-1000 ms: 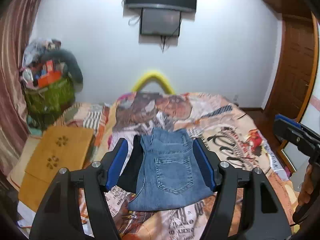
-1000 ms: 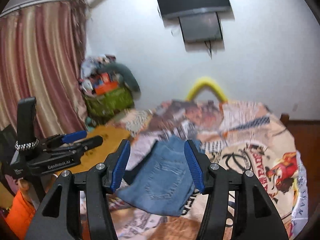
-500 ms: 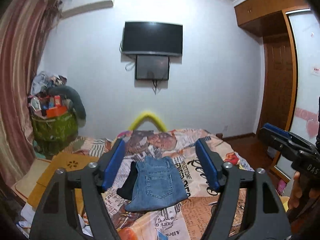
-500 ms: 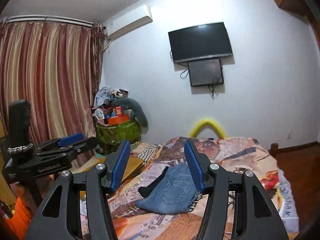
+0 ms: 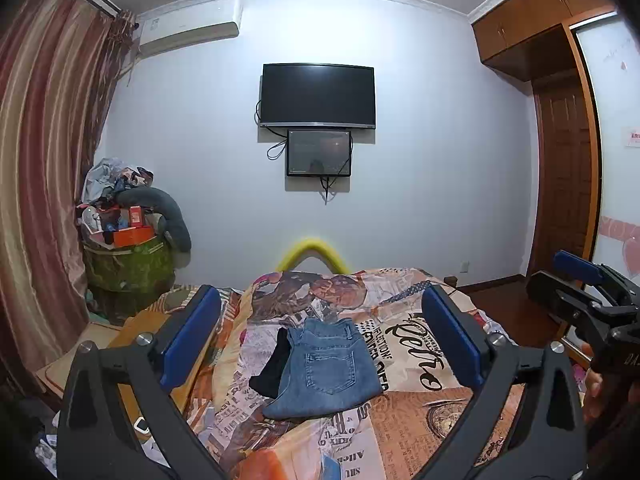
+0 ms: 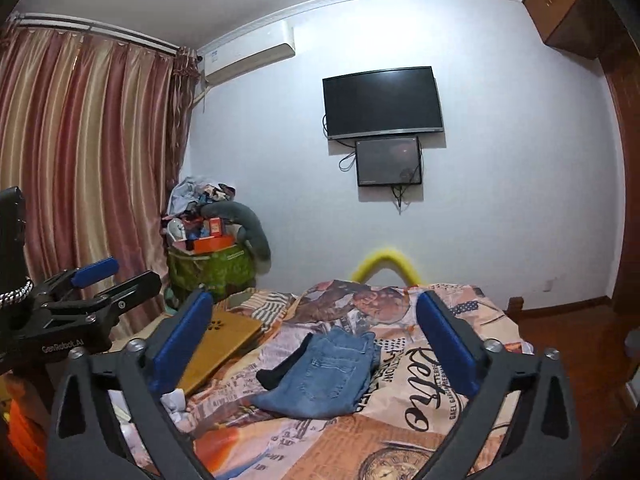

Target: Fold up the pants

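Jeans (image 5: 326,368) lie folded in a compact stack on the bed (image 5: 404,412), black garment (image 5: 274,364) just beside. Left gripper (image 5: 320,340) & right gripper (image 6: 316,344) held clear above, jaws wide apart, empty. Fold looks done; next prob just tidy edges, if anything

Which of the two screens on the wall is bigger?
The upper black screen; the smaller screen hangs directly beneath it, with cables dangling.

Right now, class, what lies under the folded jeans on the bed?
A black garment sticks out from under the left edge of the jeans, and the printed bedspread lies beneath both. How far the black garment reaches underneath is covered.
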Demonstrator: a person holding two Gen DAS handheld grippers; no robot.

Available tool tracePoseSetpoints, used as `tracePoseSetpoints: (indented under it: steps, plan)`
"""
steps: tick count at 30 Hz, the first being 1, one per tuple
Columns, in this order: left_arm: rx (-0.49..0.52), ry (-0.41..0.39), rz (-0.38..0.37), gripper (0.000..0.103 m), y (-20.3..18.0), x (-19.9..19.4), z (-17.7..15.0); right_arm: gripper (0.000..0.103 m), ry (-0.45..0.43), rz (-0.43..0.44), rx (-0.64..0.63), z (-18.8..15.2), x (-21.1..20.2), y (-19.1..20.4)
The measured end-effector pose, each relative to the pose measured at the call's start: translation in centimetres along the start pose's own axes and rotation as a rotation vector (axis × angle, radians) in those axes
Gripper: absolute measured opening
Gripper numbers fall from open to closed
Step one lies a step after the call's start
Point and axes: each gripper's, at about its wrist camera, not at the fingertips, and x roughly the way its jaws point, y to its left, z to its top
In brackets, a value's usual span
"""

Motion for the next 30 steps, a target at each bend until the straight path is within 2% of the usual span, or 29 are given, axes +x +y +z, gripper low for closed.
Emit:
tracePoseSetpoints:
  steps: [5, 30]
  plan:
    - [-0.011, 0.008, -0.013, 0.103, 0.2, -0.2, -0.3, 0.102, -0.01, -0.02, -0.03, -0.4, -0.3, 0.6]
    - [-0.023, 0.028, -0.025, 0.103, 0.8, 0.4, -0.9, 0.102, 0.013, -0.006, -0.019, -1.0, -1.0, 0.5]
